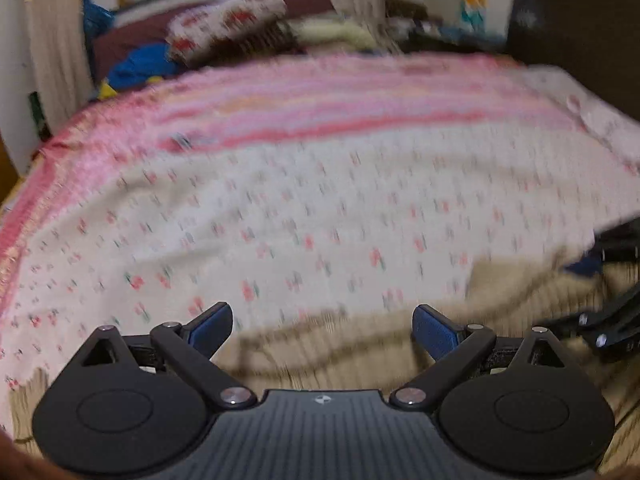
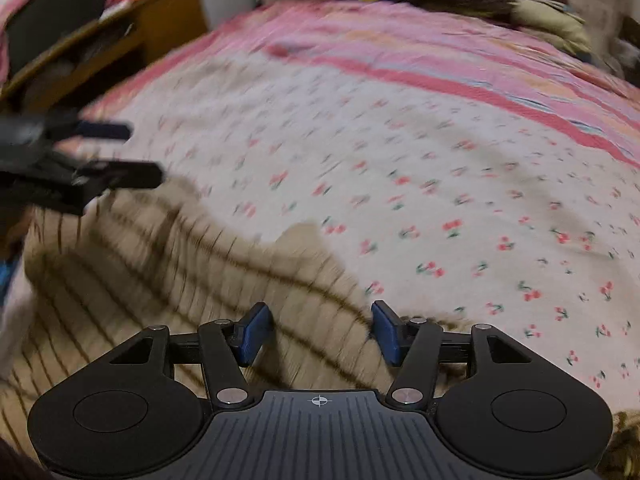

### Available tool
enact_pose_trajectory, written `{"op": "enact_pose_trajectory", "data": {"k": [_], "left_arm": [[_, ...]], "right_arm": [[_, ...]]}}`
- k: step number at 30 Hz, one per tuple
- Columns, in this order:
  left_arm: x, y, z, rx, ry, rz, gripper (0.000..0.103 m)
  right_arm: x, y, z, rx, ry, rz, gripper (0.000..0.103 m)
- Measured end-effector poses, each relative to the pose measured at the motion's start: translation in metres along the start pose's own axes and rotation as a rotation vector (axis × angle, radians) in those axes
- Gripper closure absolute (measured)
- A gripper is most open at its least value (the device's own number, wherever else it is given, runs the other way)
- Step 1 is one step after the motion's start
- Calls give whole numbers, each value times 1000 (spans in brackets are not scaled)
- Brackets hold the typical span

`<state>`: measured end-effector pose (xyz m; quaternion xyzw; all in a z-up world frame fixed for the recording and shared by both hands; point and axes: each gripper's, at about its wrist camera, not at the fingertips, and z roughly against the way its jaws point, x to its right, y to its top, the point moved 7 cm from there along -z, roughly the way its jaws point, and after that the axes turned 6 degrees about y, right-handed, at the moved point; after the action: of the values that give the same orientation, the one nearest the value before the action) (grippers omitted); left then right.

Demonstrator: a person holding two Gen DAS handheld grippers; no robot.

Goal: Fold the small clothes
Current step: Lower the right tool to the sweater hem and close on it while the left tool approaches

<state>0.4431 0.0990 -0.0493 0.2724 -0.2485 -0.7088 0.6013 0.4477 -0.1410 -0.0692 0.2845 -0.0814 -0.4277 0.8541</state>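
A beige garment with thin dark stripes (image 1: 360, 344) lies on the bed's near edge, and it also shows in the right wrist view (image 2: 180, 276). My left gripper (image 1: 322, 330) is open and empty just above it, blue pads wide apart. My right gripper (image 2: 322, 332) is open and empty over the same garment. The right gripper shows at the right edge of the left wrist view (image 1: 608, 300). The left gripper shows at the left of the right wrist view (image 2: 120, 156), open. Both views are motion-blurred.
The bed has a white sheet with small red cherries (image 1: 280, 208) and a pink striped blanket (image 1: 340, 104) farther back. Pillows and blue cloth (image 1: 224, 28) lie at the head. A wooden cabinet (image 2: 120, 36) stands beside the bed.
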Motion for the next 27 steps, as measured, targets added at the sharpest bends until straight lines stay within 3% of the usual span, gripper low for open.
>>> {"op": "enact_pose_trajectory", "data": {"k": [3, 5, 7, 10, 13, 16, 18, 21, 25, 27], "left_arm": [[9, -33, -4, -87, -45, -77, 5], [15, -51, 6, -87, -45, -140, 5], [15, -55, 18, -83, -72, -134, 6], [6, -39, 38, -26, -111, -86, 6], [-8, -11, 44, 54, -92, -49, 6], [-20, 15, 32, 90, -62, 4, 6], [-27, 26, 15, 73, -59, 28, 6], [-22, 25, -11, 10, -58, 5, 7], [-6, 9, -31, -74, -59, -78, 19], [1, 1, -30, -99, -73, -94, 23]], "right_arm": [[-13, -10, 3, -17, 17, 57, 44], [-22, -18, 10, -27, 53, 88, 44], [-28, -21, 19, -31, 82, 116, 45], [-19, -7, 35, 23, 140, 51, 45], [4, 18, 40, 122, 165, -84, 45], [29, 33, 24, 150, 147, -235, 45], [36, 35, 11, 140, 140, -281, 46], [28, 25, -4, 85, 159, -252, 46], [14, 8, -11, 30, 137, -150, 47], [11, 6, -9, 35, 134, -148, 54]]}}
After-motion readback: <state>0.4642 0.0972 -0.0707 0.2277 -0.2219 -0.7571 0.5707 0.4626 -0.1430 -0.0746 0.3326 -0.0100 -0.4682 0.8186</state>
